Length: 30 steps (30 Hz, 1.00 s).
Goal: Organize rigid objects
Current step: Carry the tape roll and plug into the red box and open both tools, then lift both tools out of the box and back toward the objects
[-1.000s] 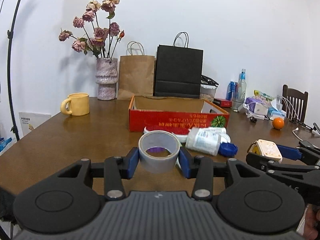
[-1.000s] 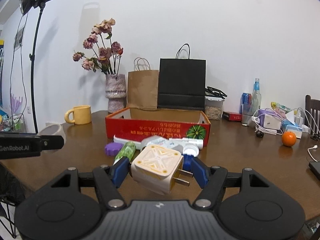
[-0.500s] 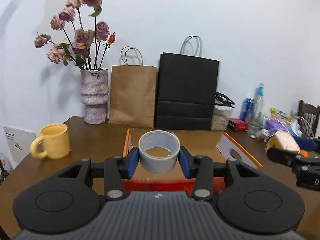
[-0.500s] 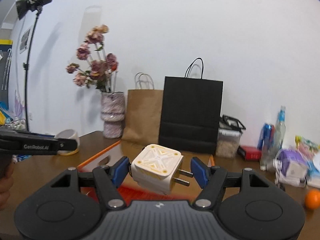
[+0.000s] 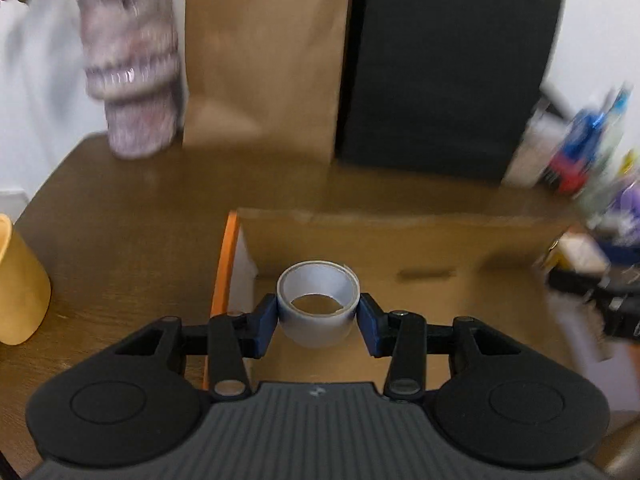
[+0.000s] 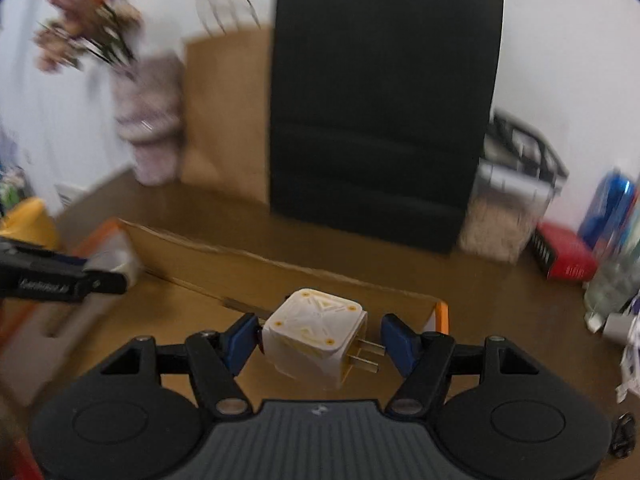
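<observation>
My left gripper (image 5: 318, 318) is shut on a grey roll of tape (image 5: 318, 304) and holds it over the left part of the open cardboard box (image 5: 440, 236). My right gripper (image 6: 318, 338) is shut on a white and yellow plug adapter (image 6: 316, 338), prongs pointing right, over the right part of the same box (image 6: 280, 276). The right gripper with the adapter shows at the right edge of the left wrist view (image 5: 588, 272). The left gripper with the tape shows at the left of the right wrist view (image 6: 60, 276).
Behind the box stand a brown paper bag (image 5: 260, 52), a black paper bag (image 5: 444, 64) and a pink vase (image 5: 130, 76). A yellow mug (image 5: 20, 280) stands at the left. A food container (image 6: 508, 200), red box (image 6: 564, 256) and bottles (image 6: 612, 216) crowd the right.
Both grippers have moved forward and down from in front of the box to over its open inside, each still holding its object. The views are now motion-blurred.
</observation>
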Available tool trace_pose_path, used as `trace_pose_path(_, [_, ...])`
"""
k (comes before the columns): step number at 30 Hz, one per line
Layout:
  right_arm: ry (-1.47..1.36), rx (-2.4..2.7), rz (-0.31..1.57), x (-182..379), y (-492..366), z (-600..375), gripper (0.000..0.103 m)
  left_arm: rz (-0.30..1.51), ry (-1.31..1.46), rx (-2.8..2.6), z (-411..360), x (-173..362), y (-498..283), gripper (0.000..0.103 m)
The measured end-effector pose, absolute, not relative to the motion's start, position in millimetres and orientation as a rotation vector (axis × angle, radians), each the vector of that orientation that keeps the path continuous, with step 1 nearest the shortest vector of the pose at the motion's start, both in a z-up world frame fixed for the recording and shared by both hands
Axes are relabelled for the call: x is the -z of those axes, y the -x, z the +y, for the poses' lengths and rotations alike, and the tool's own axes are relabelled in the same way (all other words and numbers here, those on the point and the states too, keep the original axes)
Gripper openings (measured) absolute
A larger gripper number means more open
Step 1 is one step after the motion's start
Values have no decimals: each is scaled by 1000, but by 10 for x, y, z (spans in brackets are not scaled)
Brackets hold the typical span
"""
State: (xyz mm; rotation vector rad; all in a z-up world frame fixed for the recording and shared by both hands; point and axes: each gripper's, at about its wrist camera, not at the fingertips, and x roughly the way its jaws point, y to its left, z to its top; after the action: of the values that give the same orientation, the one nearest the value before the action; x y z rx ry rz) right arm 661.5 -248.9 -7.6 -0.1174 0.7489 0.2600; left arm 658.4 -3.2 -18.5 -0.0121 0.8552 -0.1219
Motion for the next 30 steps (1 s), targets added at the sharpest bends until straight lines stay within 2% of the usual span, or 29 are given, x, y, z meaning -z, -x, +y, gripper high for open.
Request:
trace_pose_path(6, [182, -242, 893, 433, -6996, -2413, 67, 898, -58, 152, -125, 253, -6810, 47])
trace_pose_path(7, [192, -241, 897, 444, -7009, -2408, 70, 894, -81, 146, -145, 262, -6817, 48])
trace_pose_path(9, [232, -204, 900, 444, -7012, -2376, 73, 888, -108, 148, -191, 285, -6807, 55])
trace_pose_path(11, [247, -207, 905, 466, -7018, -2351, 77, 897, -120, 166, -262, 304, -6809, 71])
trace_pose_path(13, [261, -205, 906, 489, -7008, -2337, 78, 908, -128, 161, -304, 306, -6801, 77])
trace_pose_path(17, [237, -194, 894, 402, -6952, -2374, 82, 940, -90, 137, -270, 265, -6799, 77])
trace_pose_path(19, [202, -222, 893, 321, -6882, -2405, 82, 957, -56, 150, -218, 210, -6758, 81])
trace_pose_path(25, [175, -232, 859, -42, -6497, -2489, 85, 955, -19, 130, -111, -113, -6474, 83])
trace_pose_path(30, [155, -220, 798, -352, -6033, -2602, 87, 874, -19, 139, -43, -489, -6016, 89])
